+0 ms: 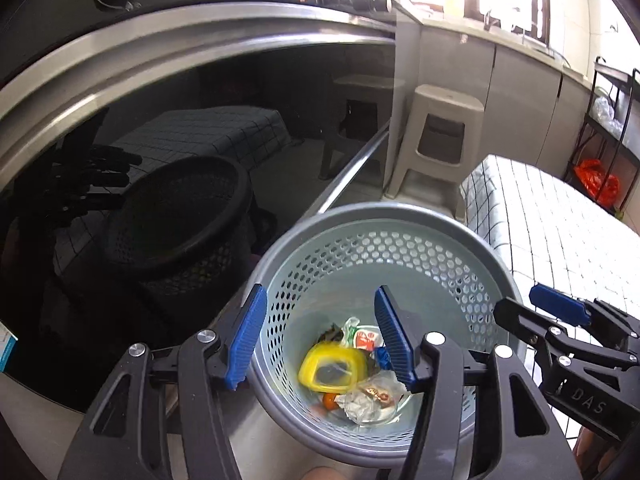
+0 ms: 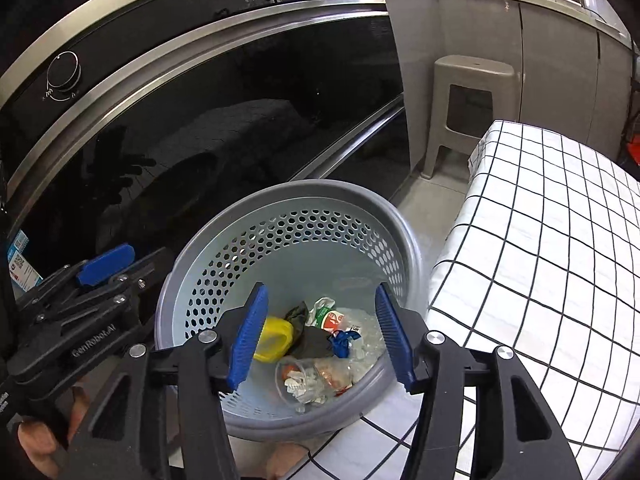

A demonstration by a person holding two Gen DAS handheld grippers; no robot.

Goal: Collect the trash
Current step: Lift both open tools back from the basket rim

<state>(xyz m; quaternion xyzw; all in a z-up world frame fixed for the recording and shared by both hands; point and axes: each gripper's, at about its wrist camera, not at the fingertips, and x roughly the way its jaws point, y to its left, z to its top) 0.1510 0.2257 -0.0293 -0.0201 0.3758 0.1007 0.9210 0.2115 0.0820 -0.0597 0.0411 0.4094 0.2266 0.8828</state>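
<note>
A grey perforated waste basket stands on the floor; it also shows in the right wrist view. Inside lie a yellow lid, a red and white wrapper, a crumpled clear cup, a blue scrap and dark scraps. My left gripper is open and empty above the basket's near rim. My right gripper is open and empty above the basket too. Each gripper shows in the other's view, the right one and the left one.
A black glass oven door with steel trim stands just behind the basket. A table with a white checked cloth is at the right. A beige plastic stool stands by grey cabinets. An orange bag lies far right.
</note>
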